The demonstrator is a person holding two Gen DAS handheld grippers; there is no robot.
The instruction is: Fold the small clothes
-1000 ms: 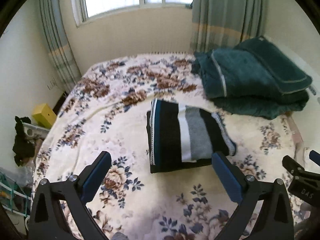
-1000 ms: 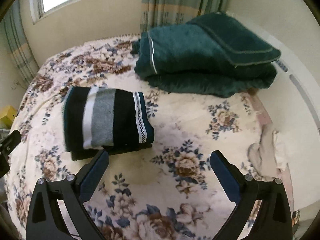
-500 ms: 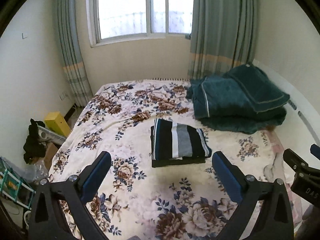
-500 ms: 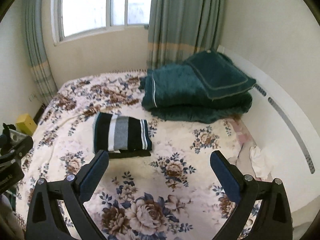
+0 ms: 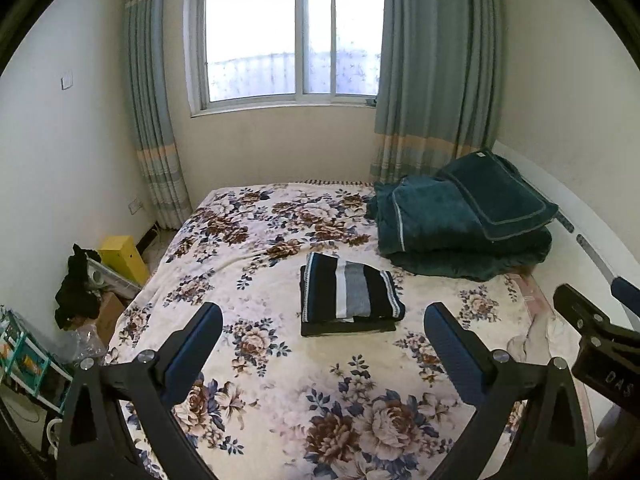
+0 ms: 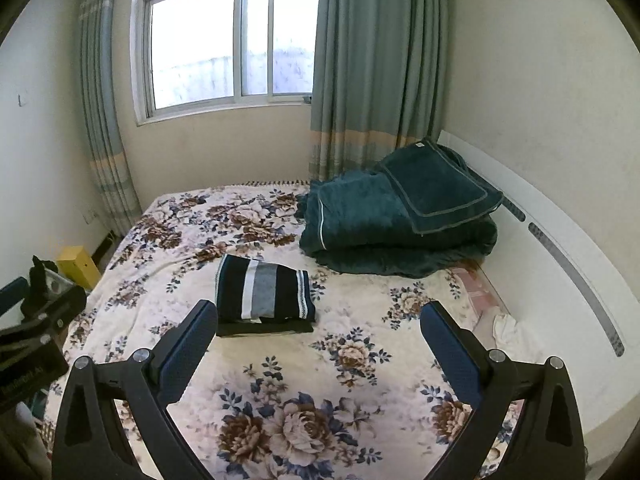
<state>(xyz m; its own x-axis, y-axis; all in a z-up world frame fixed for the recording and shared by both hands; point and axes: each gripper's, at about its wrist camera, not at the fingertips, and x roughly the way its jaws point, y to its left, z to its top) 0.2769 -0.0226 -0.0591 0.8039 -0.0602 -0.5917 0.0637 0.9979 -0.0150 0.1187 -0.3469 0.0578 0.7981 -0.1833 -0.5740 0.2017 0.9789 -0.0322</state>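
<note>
The folded striped garment lies flat on the floral bed cover, near the middle of the bed, a neat rectangle with black, white and grey bands and a patterned trim along its right edge; a darker folded layer shows beneath its near edge. Seen from my left wrist, it sits beyond my left gripper, framed in the gap between the two fingers and well apart from both. Seen from my right wrist, it lies to the far left of my right gripper, with its near left corner just behind the tip of the left finger in the picture; whether the two touch I cannot tell. My left gripper stands wide apart, its blue-padded fingers holding nothing, over bare floral cover. My right gripper likewise stands wide apart with nothing between its fingers. Each gripper's body shows at the edge of the other's view: the right one at the right margin of the left view, the left one at the left margin of the right view. To the far right of the garment, a stack of dark green blankets rests against the white headboard. A window with grey-green curtains closes the far wall, and a yellow box stands on the floor at the left of the bed.
</note>
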